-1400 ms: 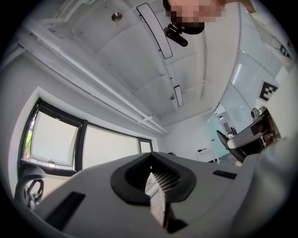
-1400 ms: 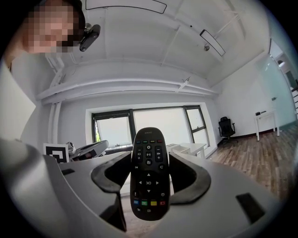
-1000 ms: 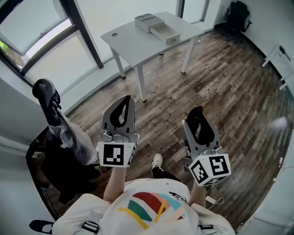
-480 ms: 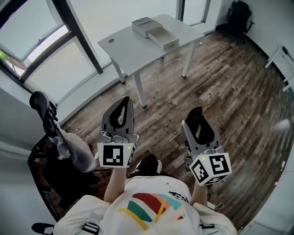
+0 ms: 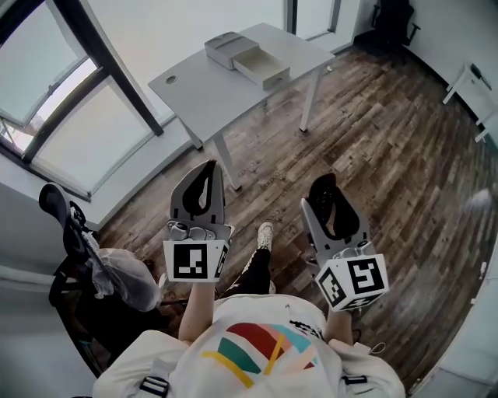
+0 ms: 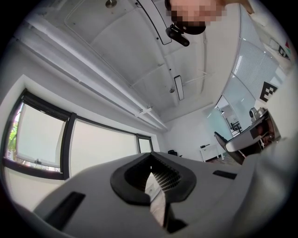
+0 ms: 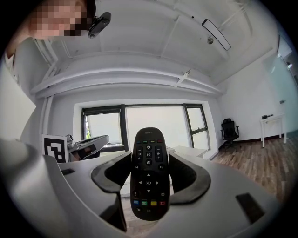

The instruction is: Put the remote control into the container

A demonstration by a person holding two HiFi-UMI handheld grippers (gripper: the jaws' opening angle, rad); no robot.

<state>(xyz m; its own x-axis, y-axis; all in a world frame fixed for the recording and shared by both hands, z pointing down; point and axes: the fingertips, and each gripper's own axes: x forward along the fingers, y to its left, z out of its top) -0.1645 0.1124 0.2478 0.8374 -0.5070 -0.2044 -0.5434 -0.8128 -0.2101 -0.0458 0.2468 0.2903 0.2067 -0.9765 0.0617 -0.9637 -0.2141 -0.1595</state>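
A black remote control (image 7: 148, 158) with coloured buttons stands upright between the jaws of my right gripper (image 7: 150, 170), which is shut on it. In the head view the remote control (image 5: 330, 200) shows as a dark shape in the right gripper (image 5: 333, 211), held above the wooden floor. My left gripper (image 5: 200, 189) is held beside it at the same height; its jaws meet with nothing between them (image 6: 152, 175). The container (image 5: 261, 65), a shallow grey open box next to a closed grey box (image 5: 222, 48), sits on the white table (image 5: 204, 87) well ahead of both grippers.
A dark chair (image 5: 74, 233) with a plastic-wrapped bundle (image 5: 124, 278) stands at the left by the large windows. The person's shoe (image 5: 265, 234) is on the floor between the grippers. A black office chair (image 5: 391, 17) and white furniture (image 5: 467, 82) stand at the far right.
The person has stepped forward: the table and container have slid nearer and lower in the head view. Both grippers keep their pose, and the right one still holds the remote.
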